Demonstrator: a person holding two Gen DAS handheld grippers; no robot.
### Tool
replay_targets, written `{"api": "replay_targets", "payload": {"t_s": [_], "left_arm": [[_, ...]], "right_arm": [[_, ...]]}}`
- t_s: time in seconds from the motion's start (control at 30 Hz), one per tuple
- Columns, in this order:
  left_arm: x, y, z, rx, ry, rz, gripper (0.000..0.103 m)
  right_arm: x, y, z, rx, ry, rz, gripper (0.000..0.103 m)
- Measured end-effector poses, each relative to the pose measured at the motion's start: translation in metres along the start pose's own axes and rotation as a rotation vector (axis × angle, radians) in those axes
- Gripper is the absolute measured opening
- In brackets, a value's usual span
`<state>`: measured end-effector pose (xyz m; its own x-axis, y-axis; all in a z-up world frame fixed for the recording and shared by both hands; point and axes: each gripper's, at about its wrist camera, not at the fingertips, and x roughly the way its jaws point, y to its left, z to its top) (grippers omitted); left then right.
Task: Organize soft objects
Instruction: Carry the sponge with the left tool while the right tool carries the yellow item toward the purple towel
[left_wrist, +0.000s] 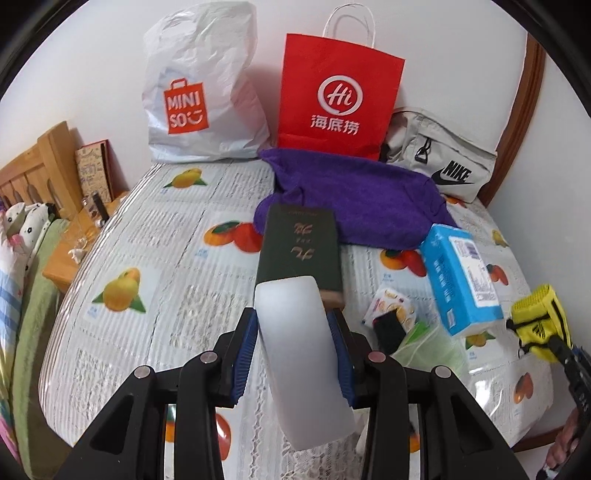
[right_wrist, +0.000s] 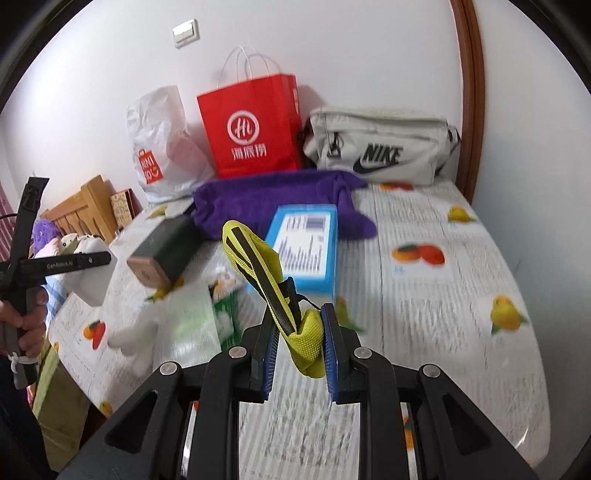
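My left gripper (left_wrist: 293, 354) is shut on a white translucent block (left_wrist: 301, 354), held above the table; a dark green box (left_wrist: 301, 251) lies just beyond it. The left gripper also shows in the right wrist view (right_wrist: 94, 269) with the white block. My right gripper (right_wrist: 299, 350) is shut on a yellow and black knit pouch (right_wrist: 273, 288), lifted off the table; the pouch also shows in the left wrist view (left_wrist: 541, 321). A purple towel (left_wrist: 354, 199) lies at the back, also in the right wrist view (right_wrist: 266, 199). A blue tissue pack (left_wrist: 460, 280) (right_wrist: 306, 247) lies in front of it.
A white Miniso bag (left_wrist: 199, 92), a red paper bag (left_wrist: 340, 99) and a grey Nike bag (left_wrist: 439, 158) stand against the back wall. Small snack packets (left_wrist: 395, 310) and a green plastic bag (left_wrist: 432, 343) lie on the fruit-print tablecloth (left_wrist: 155, 258). A wooden bedhead (left_wrist: 33, 173) stands at left.
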<state>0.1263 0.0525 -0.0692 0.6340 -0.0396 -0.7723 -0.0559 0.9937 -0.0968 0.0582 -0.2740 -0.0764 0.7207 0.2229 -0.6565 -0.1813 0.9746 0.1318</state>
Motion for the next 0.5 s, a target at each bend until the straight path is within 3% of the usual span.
{"api": "replay_targets", "payload": {"t_s": [0.5], "left_arm": [[0.031,0.003,0.054,0.017,0.007,0.025,0.037]], "right_arm": [[0.058,0.019,0.098,-0.055,-0.084,-0.007,0.022]]}}
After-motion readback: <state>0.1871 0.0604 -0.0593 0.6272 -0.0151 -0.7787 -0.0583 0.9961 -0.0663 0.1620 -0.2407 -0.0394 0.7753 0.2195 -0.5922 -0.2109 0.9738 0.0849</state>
